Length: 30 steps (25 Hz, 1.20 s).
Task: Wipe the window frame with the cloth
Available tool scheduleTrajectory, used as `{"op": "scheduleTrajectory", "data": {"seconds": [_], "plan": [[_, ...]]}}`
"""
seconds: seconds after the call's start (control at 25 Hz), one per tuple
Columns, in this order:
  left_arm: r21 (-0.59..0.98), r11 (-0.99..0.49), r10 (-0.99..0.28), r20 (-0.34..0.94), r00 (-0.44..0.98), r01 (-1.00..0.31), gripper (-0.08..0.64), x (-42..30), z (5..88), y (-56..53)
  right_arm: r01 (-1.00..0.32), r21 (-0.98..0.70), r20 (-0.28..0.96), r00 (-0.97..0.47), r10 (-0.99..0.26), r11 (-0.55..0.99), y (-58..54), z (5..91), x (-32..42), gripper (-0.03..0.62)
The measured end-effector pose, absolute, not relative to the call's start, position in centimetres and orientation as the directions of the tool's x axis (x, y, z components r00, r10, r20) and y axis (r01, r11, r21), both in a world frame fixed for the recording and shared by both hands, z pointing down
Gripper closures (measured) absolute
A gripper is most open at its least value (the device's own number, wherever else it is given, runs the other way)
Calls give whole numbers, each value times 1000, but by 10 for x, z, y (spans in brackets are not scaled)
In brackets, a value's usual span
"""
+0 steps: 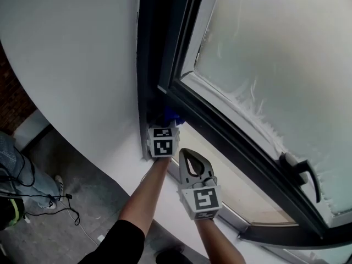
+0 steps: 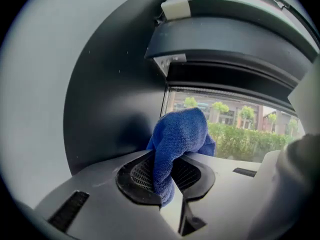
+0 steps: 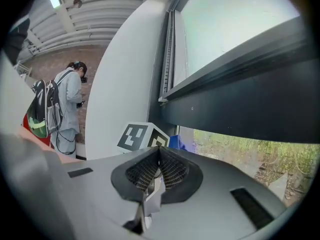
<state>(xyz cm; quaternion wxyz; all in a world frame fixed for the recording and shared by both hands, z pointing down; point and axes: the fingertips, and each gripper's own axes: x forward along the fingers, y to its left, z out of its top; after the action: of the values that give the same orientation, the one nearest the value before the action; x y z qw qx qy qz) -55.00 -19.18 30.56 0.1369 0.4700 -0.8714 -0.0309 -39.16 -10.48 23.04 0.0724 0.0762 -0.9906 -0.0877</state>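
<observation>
Head view, left to right: a white wall (image 1: pixel 71 65) curves down to the dark window frame (image 1: pixel 157 54), whose vertical channel runs from the top edge to the lower corner. The left tongs (image 1: pixel 164 120) reach into that corner, pinching a blue cloth (image 1: pixel 171 116). In the left gripper view the cloth (image 2: pixel 177 139) is clamped between the two ribbed pads and its bunched free end stands up past the tips, close against the dark frame (image 2: pixel 115 99), with a green hedge (image 2: pixel 240 139) visible outside. The right tongs (image 1: pixel 188 152) sit just beside and below the left, apart from the frame. The right gripper view shows them (image 3: pixel 159 156) pressed together, pad against pad, with the left tongs' marker cube (image 3: pixel 140 136) just beyond the tips. Further right, the open sash (image 1: pixel 236 142) carries a frosted pane (image 1: pixel 275 54) and a dark handle (image 1: pixel 302 172) near its lower edge.
</observation>
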Motion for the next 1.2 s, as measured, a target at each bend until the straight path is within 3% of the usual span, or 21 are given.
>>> {"op": "scheduleTrajectory", "data": {"seconds": [0.64,1.2], "plan": [[122,595,-803,44,-595,-794,509,-542,254,-173,-158,141,138,-974,-178,977,-102,201,-350,586],[61,571,-820,90,-565,-819,508,-443,255,-110,-142,113,125,-980,-156,983,-78,180,-282,586]]}}
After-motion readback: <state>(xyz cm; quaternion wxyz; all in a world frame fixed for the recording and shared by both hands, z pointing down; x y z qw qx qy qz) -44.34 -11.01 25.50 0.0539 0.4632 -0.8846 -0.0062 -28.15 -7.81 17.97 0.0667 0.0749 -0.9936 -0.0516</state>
